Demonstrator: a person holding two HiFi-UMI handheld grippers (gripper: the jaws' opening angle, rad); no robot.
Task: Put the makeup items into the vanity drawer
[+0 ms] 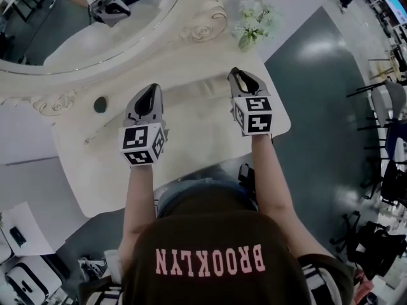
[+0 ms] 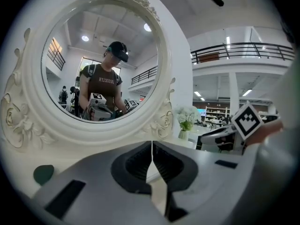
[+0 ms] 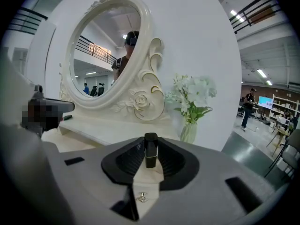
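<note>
Ahead, mirror (image 2: pixel 96 69), flowers (image 3: pixel 190 97) atop vanity (image 1: pixel 102 170)

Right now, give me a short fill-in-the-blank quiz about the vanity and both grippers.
1. The right gripper is shut on a small ____ tube.
2. The left gripper is shut and holds ____.
3. In the head view, the vase of white flowers stands to the ____ of the mirror.
Missing words: black; nothing; right.
</note>
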